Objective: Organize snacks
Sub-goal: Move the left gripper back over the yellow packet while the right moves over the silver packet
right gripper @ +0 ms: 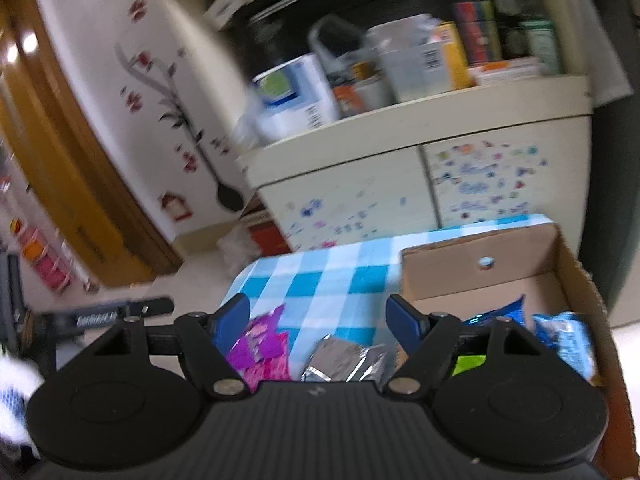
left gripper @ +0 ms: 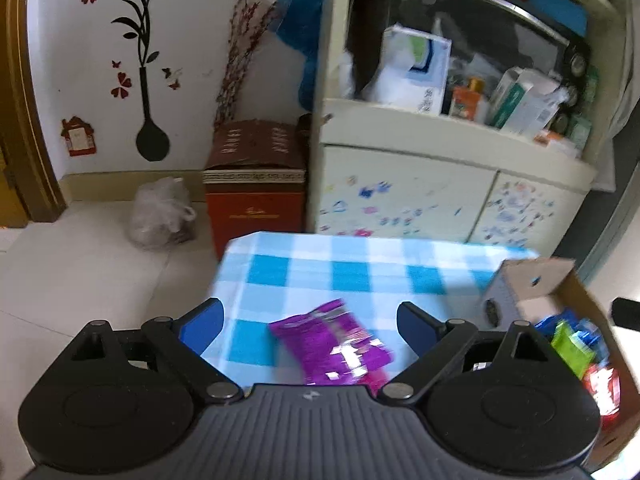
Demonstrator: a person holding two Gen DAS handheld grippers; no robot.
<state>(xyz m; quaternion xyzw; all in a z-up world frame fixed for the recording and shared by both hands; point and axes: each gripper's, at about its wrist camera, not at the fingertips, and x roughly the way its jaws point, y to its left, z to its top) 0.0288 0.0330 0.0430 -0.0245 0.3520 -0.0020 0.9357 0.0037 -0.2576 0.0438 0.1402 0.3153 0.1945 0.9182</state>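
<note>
Left wrist view: left gripper spread wide, empty, above a purple snack packet lying on the checked desk; cardboard box at right.

Right wrist view: right gripper half spread, pinching nothing, over a silver foil packet beside the box.

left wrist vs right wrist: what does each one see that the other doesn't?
Left wrist only: the red gift box and the clear plastic bag on the floor, plus the left hand-held gripper, open over the purple snack packet.

Right wrist only: a silver foil packet on the cloth, the wooden door frame, and the right hand-held gripper, open.

Both: the blue checked tablecloth, the purple packet, the cardboard box already holding snacks, the cream cabinet, the flower wall decal.
</note>
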